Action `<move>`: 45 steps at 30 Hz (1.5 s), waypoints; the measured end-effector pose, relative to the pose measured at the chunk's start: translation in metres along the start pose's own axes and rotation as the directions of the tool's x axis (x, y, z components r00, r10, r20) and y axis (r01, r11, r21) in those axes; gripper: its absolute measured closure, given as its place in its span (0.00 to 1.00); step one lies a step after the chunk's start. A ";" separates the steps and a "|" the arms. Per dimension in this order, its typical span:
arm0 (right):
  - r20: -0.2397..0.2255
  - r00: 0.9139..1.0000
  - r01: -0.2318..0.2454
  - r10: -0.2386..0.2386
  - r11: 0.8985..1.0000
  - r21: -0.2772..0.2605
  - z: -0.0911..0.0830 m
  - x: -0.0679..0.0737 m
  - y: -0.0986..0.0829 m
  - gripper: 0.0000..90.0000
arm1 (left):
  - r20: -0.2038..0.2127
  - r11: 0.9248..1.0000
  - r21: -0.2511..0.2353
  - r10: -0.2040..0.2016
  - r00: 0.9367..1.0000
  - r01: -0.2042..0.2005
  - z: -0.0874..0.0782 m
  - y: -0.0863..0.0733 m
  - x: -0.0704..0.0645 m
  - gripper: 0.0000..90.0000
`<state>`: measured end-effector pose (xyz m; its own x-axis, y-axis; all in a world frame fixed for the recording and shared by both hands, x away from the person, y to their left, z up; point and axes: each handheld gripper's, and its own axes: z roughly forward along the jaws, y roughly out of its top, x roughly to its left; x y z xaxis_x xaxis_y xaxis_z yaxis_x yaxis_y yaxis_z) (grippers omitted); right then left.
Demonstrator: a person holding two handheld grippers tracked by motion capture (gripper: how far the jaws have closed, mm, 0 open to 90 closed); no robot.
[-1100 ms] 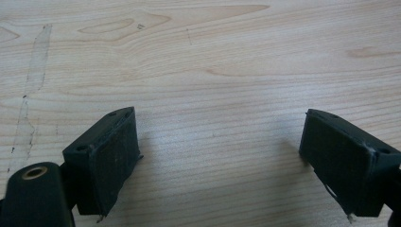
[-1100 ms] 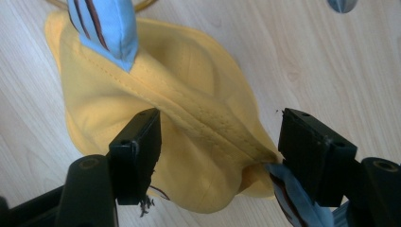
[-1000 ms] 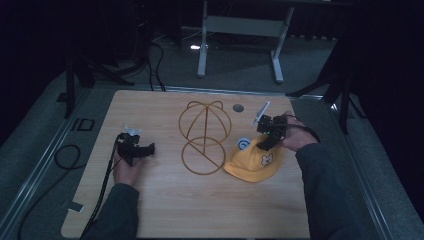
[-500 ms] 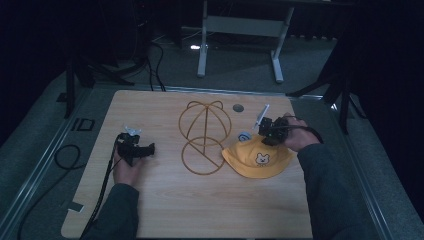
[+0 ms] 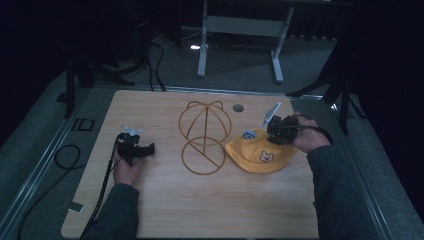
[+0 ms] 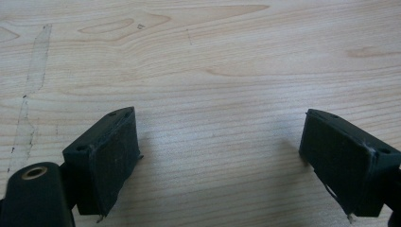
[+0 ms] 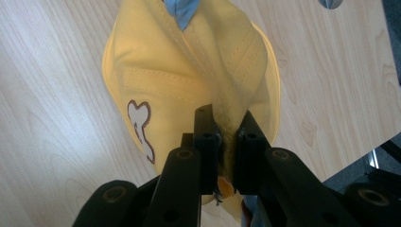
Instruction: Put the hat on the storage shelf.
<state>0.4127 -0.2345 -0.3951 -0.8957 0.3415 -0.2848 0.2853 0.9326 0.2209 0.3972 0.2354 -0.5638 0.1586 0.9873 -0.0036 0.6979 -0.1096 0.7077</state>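
Observation:
A yellow hat (image 5: 260, 152) with a bear patch and a blue tab lies on the wooden table (image 5: 210, 210), right of a gold wire hat stand (image 5: 204, 135). My right gripper (image 5: 276, 130) is at the hat's far right edge, shut on a pinched fold of its yellow fabric (image 7: 189, 71); the two jaws (image 7: 226, 137) squeeze the cloth between them. My left gripper (image 5: 145, 148) rests low over bare table at the left, held by a hand. In the left gripper view it (image 6: 217, 156) stands wide open with nothing between its pads (image 6: 113, 161).
A small grey disc (image 5: 238, 107) lies near the table's far edge behind the stand. A black cable (image 5: 102, 185) trails from the left gripper toward the near left corner. A metal frame (image 5: 240, 25) stands on the floor beyond the table.
My right gripper has moved slightly back and to the right with the hat's fabric, and the hat has shifted and reshaped under it. The left gripper has stayed in place.

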 end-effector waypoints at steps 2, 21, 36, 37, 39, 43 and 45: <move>-0.002 1.000 -0.012 0.012 1.000 -0.015 -0.005 0.000 -0.002 0.92 | 0.000 1.000 0.000 0.000 1.000 0.000 0.000 0.000 0.000 0.14; 0.002 0.997 -0.081 0.083 0.984 -0.158 -0.046 -0.012 -0.023 0.92 | 0.000 1.000 0.002 0.002 1.000 -0.002 0.000 0.000 0.000 0.14; 0.002 0.992 -0.122 0.127 0.957 -0.262 -0.070 -0.019 -0.037 0.92 | 0.000 1.000 0.000 0.000 1.000 0.000 0.000 0.000 0.000 0.14; 0.003 0.992 -0.123 0.129 0.956 -0.266 -0.071 -0.019 -0.038 0.92 | 0.000 1.000 0.000 0.000 1.000 0.000 0.000 0.000 0.000 0.14; 0.003 0.991 -0.126 0.132 0.952 -0.278 -0.073 -0.020 -0.039 0.92 | 0.000 1.000 0.000 0.000 1.000 0.000 0.000 0.000 0.000 0.14; 0.005 0.991 -0.127 0.135 0.948 -0.293 -0.076 -0.020 -0.040 0.92 | 0.000 1.000 0.000 0.000 1.000 0.000 0.000 0.000 0.000 0.14; 0.000 0.990 -0.133 0.141 0.939 -0.318 -0.080 -0.021 -0.041 0.92 | 0.000 1.000 0.000 0.000 1.000 0.000 0.000 0.000 0.000 0.14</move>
<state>0.3919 -0.2895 -0.3234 -0.8468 0.4691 -0.2507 0.2789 0.7929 0.5419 0.3972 0.2354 -0.5638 0.1588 0.9873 -0.0033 0.6981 -0.1099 0.7075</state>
